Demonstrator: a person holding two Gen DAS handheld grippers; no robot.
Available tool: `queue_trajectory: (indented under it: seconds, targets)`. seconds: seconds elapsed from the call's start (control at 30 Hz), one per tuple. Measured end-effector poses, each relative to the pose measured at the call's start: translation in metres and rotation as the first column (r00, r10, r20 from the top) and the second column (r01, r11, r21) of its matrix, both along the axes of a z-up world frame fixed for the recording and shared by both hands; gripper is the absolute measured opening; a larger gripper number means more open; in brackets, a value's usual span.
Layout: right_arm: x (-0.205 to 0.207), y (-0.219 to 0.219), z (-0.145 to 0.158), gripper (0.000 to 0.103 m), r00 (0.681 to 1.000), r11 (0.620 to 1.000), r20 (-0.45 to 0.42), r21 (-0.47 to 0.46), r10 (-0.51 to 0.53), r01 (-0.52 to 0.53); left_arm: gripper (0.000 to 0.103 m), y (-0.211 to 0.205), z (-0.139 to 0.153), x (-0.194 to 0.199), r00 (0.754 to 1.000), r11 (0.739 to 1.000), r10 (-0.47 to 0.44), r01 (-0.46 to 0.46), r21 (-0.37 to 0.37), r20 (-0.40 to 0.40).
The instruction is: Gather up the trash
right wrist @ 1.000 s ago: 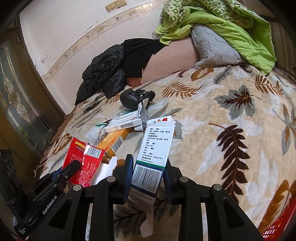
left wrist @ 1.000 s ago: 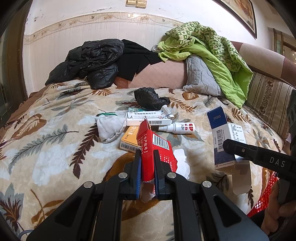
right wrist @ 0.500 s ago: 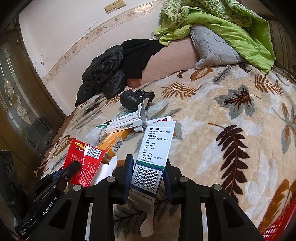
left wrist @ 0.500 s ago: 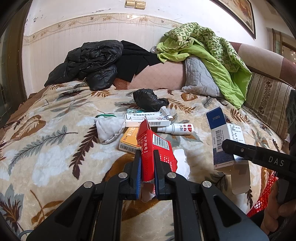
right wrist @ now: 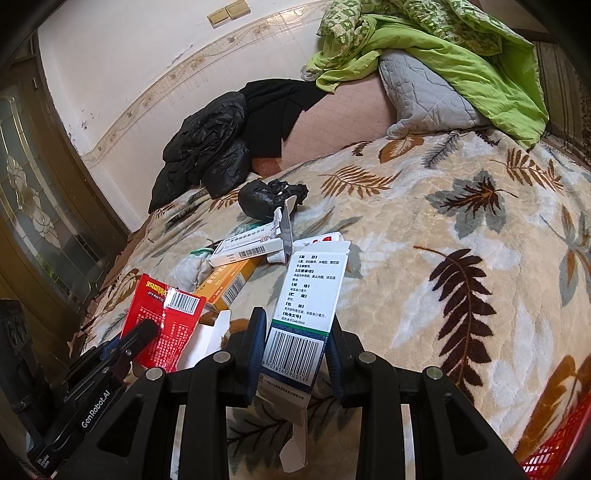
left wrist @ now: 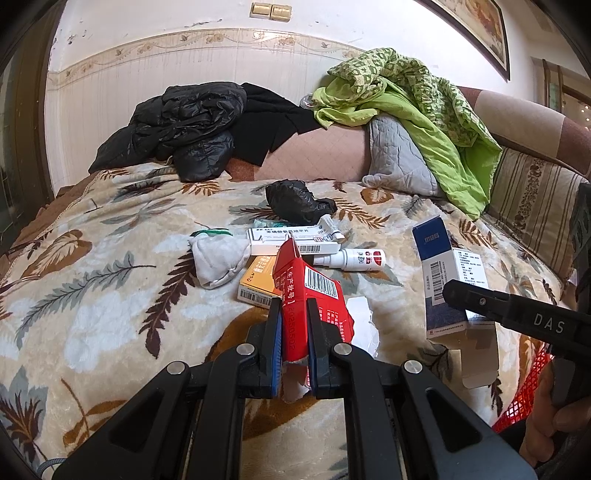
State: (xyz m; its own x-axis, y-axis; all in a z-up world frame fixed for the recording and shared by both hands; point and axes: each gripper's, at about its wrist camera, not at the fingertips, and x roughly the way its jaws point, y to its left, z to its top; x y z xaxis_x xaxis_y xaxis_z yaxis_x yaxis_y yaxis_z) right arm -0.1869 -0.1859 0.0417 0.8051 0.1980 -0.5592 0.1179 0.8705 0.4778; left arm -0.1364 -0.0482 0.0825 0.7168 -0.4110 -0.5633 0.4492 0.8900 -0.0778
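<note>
The left gripper (left wrist: 294, 325) is clamped tight on a torn red carton (left wrist: 308, 295), raised above the bed (left wrist: 110, 295). The right gripper (right wrist: 295, 347) is narrowly parted, pressing both sides of a white-and-blue box (right wrist: 306, 306). More boxes, a spray bottle (left wrist: 354, 257) and a black bag (left wrist: 295, 201) lie on the bed beyond.

Lying across the foreground: a leaf-patterned blanket (left wrist: 110, 280). Standing behind it, a white wall (left wrist: 155, 37) carrying a floral border strip (left wrist: 207, 38) and brass switch plates (left wrist: 269, 11). Hanging upper right, a framed picture (left wrist: 476, 26). Showing at left, a glazed wooden door (right wrist: 33, 192).
</note>
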Motion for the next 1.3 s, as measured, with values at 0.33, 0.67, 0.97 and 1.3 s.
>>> queue_trajectory:
  seconds: [0.33,0.67,0.97,1.3]
  targets:
    - [0.000,0.000,0.000,0.032,1.000,1.000,0.000,0.000,0.001,-0.001,0.010,0.000,0.000,-0.001,1.000,1.000,-0.001,0.001,0.000,0.001]
    - [0.000,0.000,0.000,0.032,1.000,1.000,0.001,0.000,0.001,-0.001,0.010,0.001,0.000,-0.001,1.000,1.000,-0.003,0.003,-0.001,0.003]
    - [-0.008,-0.008,0.003,0.032,1.000,0.999,0.022,0.030,-0.018,0.017,0.010,0.002,0.002,-0.001,1.000,1.000,-0.004,0.004,-0.016,0.001]
    - [-0.022,-0.012,0.007,0.032,0.999,0.997,0.034,0.083,-0.006,0.003,0.010,-0.009,0.019,0.002,0.999,0.997,-0.041,0.039,-0.064,-0.018]
